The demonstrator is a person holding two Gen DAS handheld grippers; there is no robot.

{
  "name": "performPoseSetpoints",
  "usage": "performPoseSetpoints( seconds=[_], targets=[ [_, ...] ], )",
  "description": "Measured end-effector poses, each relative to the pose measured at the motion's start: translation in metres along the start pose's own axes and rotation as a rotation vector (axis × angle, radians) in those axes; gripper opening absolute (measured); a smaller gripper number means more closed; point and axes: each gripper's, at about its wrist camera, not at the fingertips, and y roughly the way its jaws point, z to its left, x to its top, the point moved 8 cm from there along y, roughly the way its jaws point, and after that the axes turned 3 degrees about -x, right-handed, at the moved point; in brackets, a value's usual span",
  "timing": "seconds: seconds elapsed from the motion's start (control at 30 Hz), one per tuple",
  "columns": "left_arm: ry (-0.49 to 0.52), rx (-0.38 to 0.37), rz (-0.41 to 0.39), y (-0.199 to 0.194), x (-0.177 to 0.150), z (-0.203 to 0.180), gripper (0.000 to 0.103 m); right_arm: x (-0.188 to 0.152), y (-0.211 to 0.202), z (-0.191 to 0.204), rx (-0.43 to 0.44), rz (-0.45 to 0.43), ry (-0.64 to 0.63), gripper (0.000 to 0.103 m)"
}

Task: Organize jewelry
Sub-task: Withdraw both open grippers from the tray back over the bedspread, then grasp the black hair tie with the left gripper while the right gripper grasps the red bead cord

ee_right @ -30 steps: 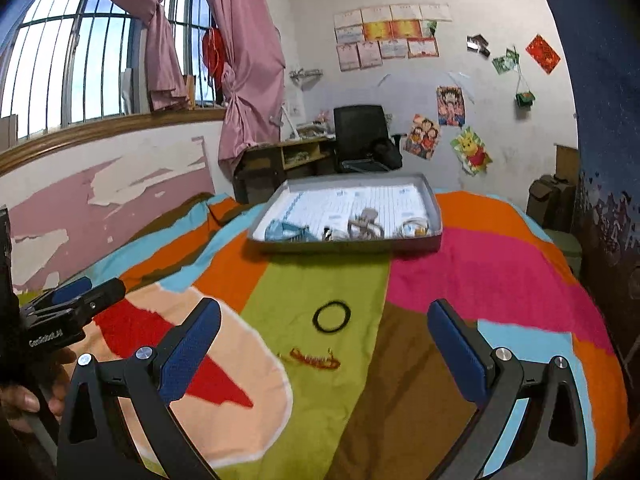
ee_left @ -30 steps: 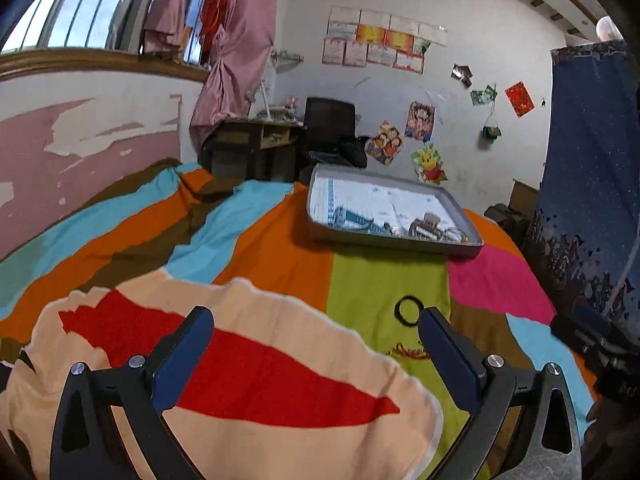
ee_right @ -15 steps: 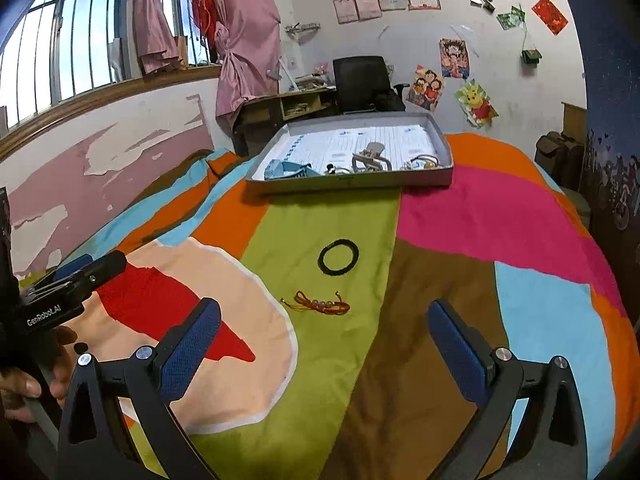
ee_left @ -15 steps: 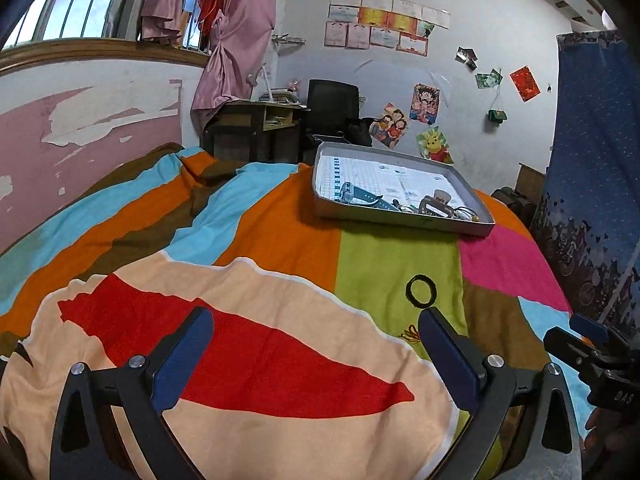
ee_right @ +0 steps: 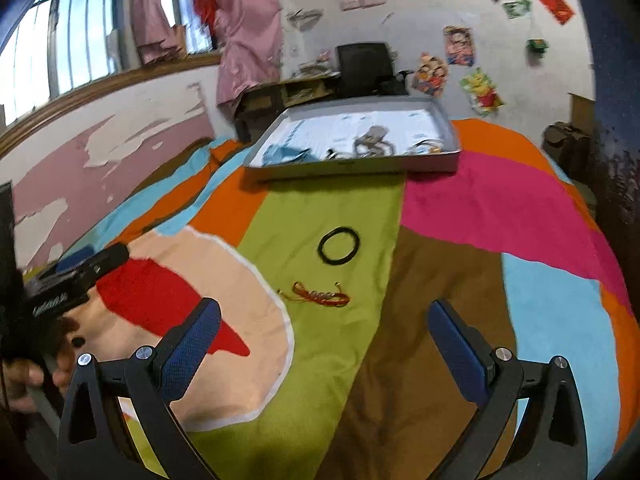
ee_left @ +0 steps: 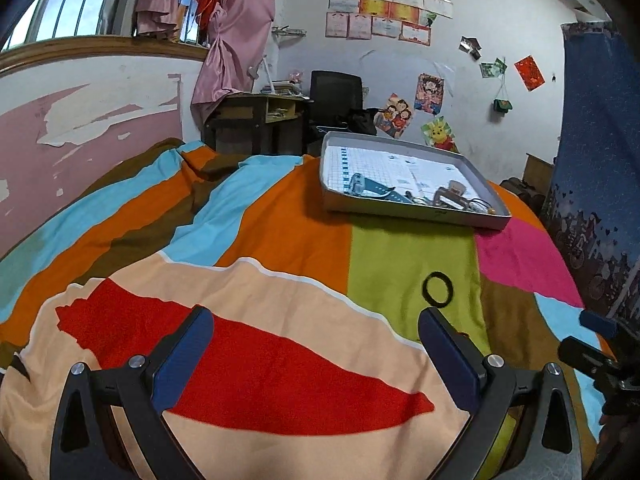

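Observation:
A black ring bracelet (ee_right: 339, 247) lies on the green patch of the bedspread, and it also shows in the left wrist view (ee_left: 438, 288). A red beaded string bracelet (ee_right: 320, 296) lies just in front of it. A grey tray (ee_right: 448, 160) at the far end of the bed holds several jewelry pieces, also seen in the left wrist view (ee_left: 336, 204). My right gripper (ee_right: 324, 340) is open and empty, hovering close before the red bracelet. My left gripper (ee_left: 316, 348) is open and empty over the red and peach patch.
The bed is covered by a multicoloured bedspread (ee_right: 480, 208). A desk (ee_left: 256, 120) and black chair (ee_left: 336, 92) stand behind the bed. A blue curtain (ee_left: 600, 160) hangs on the right. The left gripper shows at the left edge of the right wrist view (ee_right: 76, 276).
Both grippers have risen and tilted down toward the bed. The right gripper has moved nearer the two bracelets. Both stay open.

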Motion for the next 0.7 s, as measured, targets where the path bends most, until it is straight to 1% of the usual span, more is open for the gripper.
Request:
performPoseSetpoints(
  seconds=[0.07, 0.2, 0.33, 0.43, 0.57, 0.7],
  targets=[
    [-0.009, 0.014, 0.004, 0.007, -0.001, 0.004, 0.103, 0.003, 0.004, -0.002, -0.009, -0.004, -0.023, 0.102],
    [-0.024, 0.022, 0.010, 0.018, -0.004, 0.007, 0.103, 0.008, 0.017, -0.006, 0.011, -0.007, 0.021, 0.102],
    [-0.016, 0.003, 0.006, 0.025, -0.002, 0.004, 0.103, 0.013, 0.034, -0.009, 0.002, 0.001, 0.010, 0.102],
    [-0.002, -0.029, 0.016, 0.035, -0.002, -0.002, 0.103, 0.016, 0.046, -0.017, 0.001, 0.013, 0.018, 0.102],
    [0.016, -0.031, 0.023, 0.050, 0.000, -0.007, 0.103, 0.013, 0.060, -0.026, -0.021, 0.043, 0.026, 0.102],
    [0.020, -0.041, 0.027, 0.065, 0.000, -0.012, 0.103, 0.007, 0.075, -0.031, -0.025, 0.073, 0.033, 0.102]
  ],
)
